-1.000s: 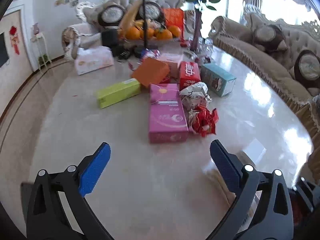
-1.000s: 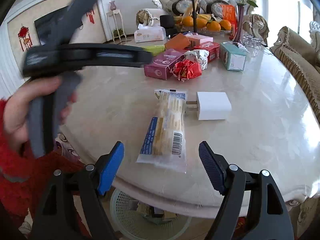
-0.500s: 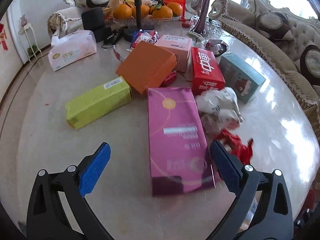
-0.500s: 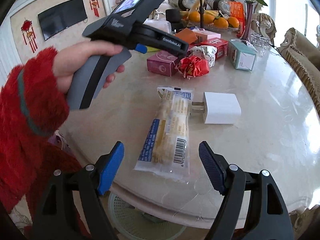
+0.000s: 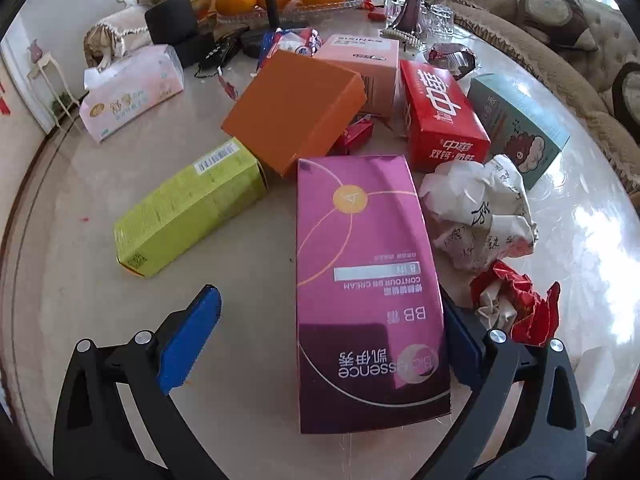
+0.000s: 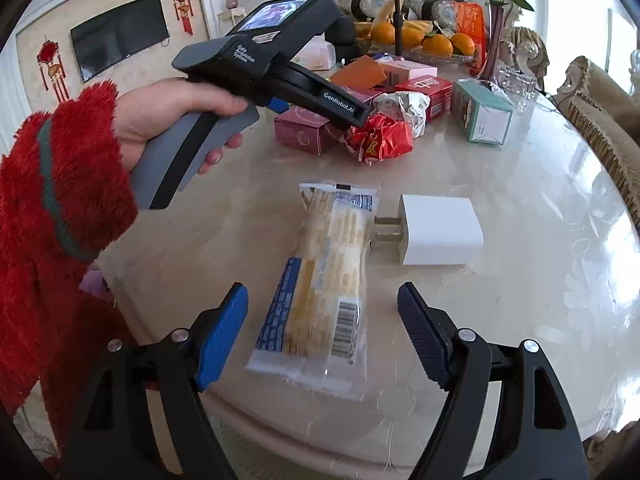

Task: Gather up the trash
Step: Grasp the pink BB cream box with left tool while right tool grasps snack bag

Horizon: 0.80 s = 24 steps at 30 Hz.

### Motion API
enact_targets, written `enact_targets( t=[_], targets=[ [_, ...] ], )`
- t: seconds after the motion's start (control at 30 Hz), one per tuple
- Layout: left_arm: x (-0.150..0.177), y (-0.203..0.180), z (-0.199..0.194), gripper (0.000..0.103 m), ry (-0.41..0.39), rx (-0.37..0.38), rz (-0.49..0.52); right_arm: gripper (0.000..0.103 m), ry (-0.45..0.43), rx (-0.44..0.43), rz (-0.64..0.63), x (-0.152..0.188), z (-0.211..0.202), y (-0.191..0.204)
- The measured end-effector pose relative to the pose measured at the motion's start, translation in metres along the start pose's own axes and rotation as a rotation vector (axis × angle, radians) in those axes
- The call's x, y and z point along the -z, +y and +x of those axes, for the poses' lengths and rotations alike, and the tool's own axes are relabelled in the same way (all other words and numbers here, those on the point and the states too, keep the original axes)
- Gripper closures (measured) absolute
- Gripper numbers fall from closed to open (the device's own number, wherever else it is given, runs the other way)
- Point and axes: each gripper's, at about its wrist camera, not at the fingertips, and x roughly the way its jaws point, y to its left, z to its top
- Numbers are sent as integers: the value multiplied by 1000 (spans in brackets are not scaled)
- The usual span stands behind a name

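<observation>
In the left wrist view my left gripper (image 5: 332, 336) is open, its jaws astride the near end of a pink BB cream box (image 5: 364, 272) lying on the marble table (image 5: 80, 280). The right pad is against or just beside the box. A crumpled red wrapper (image 5: 520, 308) and a crumpled white paper (image 5: 480, 208) lie right of the box. In the right wrist view my right gripper (image 6: 322, 328) is open, low over a clear snack wrapper (image 6: 324, 280) near the table's front edge. The left gripper also shows there (image 6: 320, 108), held by a hand.
A yellow-green box (image 5: 188, 208), an orange box (image 5: 296, 108), a red box (image 5: 440, 116), a teal box (image 5: 516, 124) and a tissue pack (image 5: 132, 88) crowd the table's far half. A white charger (image 6: 440, 232) lies right of the snack wrapper. Fruit tray and vase stand behind.
My left gripper has moved forward and down over the table until its open jaws straddle the pink box. My right gripper has stayed over the snack wrapper, still open.
</observation>
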Motion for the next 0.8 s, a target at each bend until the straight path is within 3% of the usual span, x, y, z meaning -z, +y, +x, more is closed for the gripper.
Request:
enact_targets(
  t=[0.2, 0.27, 0.33, 0.37, 0.53, 0.8],
  targets=[
    [3, 1, 0, 8, 1, 18, -10, 32, -8, 45, -29, -3, 5, 6],
    [4, 2, -3, 14, -6, 24, -1, 42, -16, 70, -46, -2, 5, 7],
    [7, 4, -8, 37, -26, 19, -4, 66, -23, 61, -48, -2, 4, 6],
    [9, 6, -11, 45, -37, 10, -14, 67, -19, 60, -47, -3, 3, 4],
    [20, 13, -18, 45, -48, -7, -30, 74, -10, -11, -28, 1, -7, 0],
    [56, 23, -63, 45, -128, 79, -114, 75, -89, -110, 18, 6, -47, 3]
  ],
)
